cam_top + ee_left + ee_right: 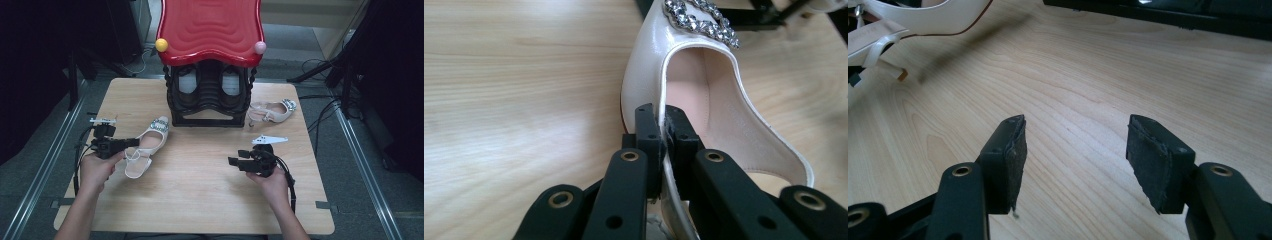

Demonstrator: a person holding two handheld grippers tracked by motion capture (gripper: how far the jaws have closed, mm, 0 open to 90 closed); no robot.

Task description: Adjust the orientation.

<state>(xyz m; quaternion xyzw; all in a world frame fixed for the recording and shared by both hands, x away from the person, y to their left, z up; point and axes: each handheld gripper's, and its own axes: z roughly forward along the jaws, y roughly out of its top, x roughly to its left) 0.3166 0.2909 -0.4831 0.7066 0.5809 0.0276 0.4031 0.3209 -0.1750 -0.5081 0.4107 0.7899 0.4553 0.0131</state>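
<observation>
At the table's left, the left gripper is pinching the side wall of a cream slingback shoe, its jaws closed tight on the thin upper just behind the jewelled buckle. The shoe is lying on the wooden table with its long axis running diagonally, toe pointing toward the black shoe rack and heel strap toward the person. Carrying it cleanly probably means keeping the pinch firm and the sole level. To the right, the right gripper is hovering with jaws apart, holding nothing.
</observation>
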